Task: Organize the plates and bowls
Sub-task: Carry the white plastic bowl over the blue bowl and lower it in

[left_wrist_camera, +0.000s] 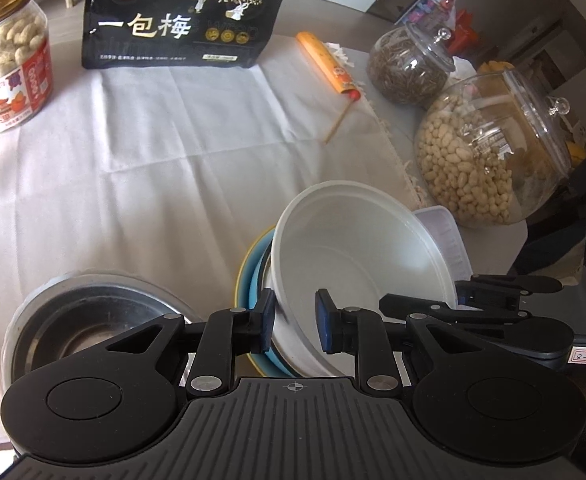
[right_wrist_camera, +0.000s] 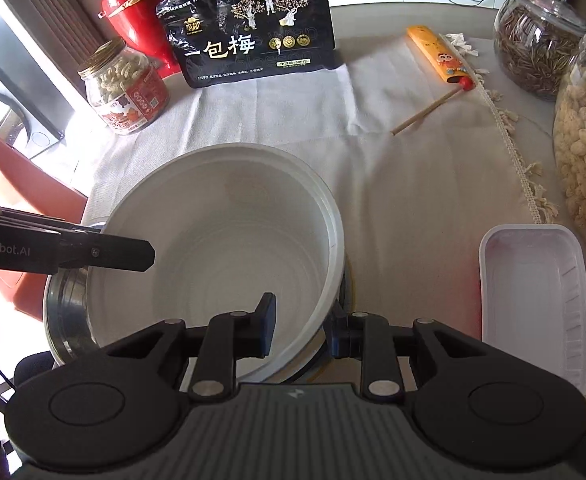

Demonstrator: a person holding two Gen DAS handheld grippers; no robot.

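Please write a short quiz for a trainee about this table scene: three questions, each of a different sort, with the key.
1. True or false: the right gripper is shut on the wall of the white bowl, one finger inside and one outside.
2. In the right wrist view, what lies on the cloth to the right of the white bowl?
A. an empty rectangular white tray
B. a steel kettle
C. a stack of cups
3. In the left wrist view, what colour is the bowl that shows just under the white bowl?

Key: 1 true; 2 A; 3 blue, the blue bowl.
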